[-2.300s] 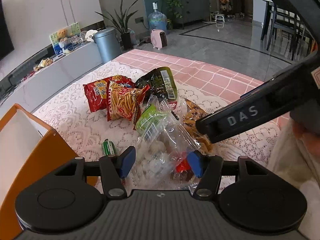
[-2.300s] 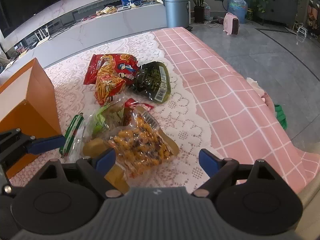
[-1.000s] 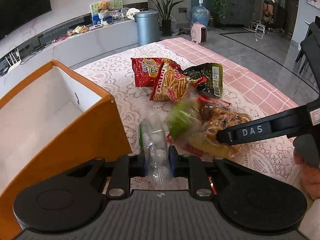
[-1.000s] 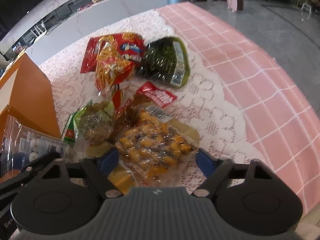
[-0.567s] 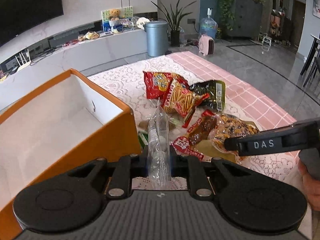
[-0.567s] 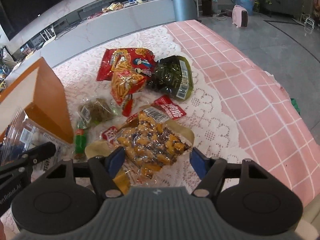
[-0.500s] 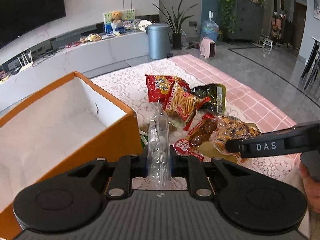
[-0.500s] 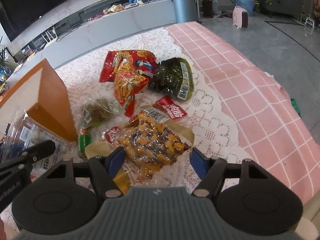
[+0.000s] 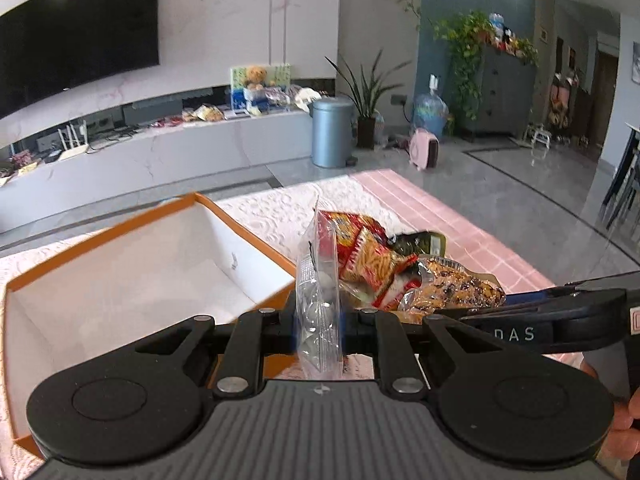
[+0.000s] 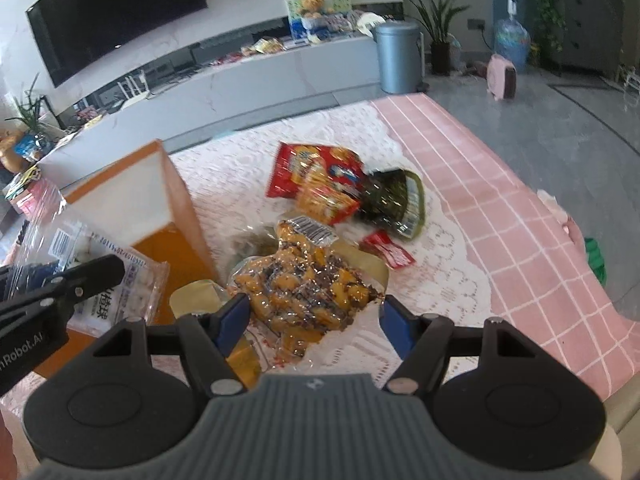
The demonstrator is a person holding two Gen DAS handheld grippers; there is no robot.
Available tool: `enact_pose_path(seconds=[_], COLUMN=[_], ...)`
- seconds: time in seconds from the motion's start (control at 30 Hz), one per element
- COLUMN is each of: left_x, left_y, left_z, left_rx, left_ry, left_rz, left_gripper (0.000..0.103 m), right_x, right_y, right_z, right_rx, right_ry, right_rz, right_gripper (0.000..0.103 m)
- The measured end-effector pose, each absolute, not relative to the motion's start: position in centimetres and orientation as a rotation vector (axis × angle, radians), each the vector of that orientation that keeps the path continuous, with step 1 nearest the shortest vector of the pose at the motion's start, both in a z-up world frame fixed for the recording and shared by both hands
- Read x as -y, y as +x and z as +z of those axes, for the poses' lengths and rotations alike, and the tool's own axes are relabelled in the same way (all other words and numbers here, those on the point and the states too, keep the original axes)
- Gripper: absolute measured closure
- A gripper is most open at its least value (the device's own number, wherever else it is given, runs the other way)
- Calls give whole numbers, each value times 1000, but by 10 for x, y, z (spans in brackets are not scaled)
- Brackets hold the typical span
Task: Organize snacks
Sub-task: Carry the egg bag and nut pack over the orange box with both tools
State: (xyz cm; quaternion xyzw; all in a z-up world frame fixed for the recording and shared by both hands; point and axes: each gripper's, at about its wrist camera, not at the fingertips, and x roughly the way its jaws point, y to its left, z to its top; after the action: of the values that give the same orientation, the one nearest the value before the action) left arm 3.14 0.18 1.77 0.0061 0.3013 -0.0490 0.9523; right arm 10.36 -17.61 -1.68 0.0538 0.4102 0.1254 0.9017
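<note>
My left gripper [image 9: 318, 320] is shut on a clear bag of white balls [image 9: 316, 264], held upright above the near right corner of the orange box [image 9: 140, 272] with its white inside. My right gripper [image 10: 314, 316] is shut on a clear bag of orange and dark nut snacks [image 10: 308, 276], one blue pad pressing each side, lifted off the lace cloth. On the table behind lie two red snack bags [image 10: 316, 172], a dark green bag [image 10: 392, 200] and a small red packet [image 10: 390, 254]. In the right wrist view the left gripper's finger [image 10: 92, 272] and its bag [image 10: 132, 284] show at the left.
The orange box [image 10: 180, 216] stands at the table's left. White lace [image 10: 240, 168] covers the middle of the table, with pink checked cloth [image 10: 520, 240] to its right edge. A yellowish flat packet [image 10: 196, 294] lies under the held nut bag. A grey bin [image 9: 332, 132] stands on the floor beyond.
Both grippers have risen. The left shut on the clear bag and carried it up beside the box. The right narrowed onto the nut bag and lifted it off the pile.
</note>
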Motion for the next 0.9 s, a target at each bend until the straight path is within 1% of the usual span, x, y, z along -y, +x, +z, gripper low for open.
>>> enact_pose_path(seconds=[0.23,0.57,0.77,0.9], left_x=[-24,-72,-111,-136], left_y=[18,19,28,40], left_z=[38,57,57,54], left_rx=[-547,-497,-516,-572], left_ry=[-14,-93,-135,-156], left_rz=[-31,100,206,245], left_gripper=[85,85,85,85], right_x=[154,107,64,33], right_y=[90,89,101,117], right_z=[7,39,50,49], right_rx=[-794,-728,-706,-708], right_ry=[83,19,-55,-115], right_rz=[301,403,479,535], right_gripper=[34,34,34,34])
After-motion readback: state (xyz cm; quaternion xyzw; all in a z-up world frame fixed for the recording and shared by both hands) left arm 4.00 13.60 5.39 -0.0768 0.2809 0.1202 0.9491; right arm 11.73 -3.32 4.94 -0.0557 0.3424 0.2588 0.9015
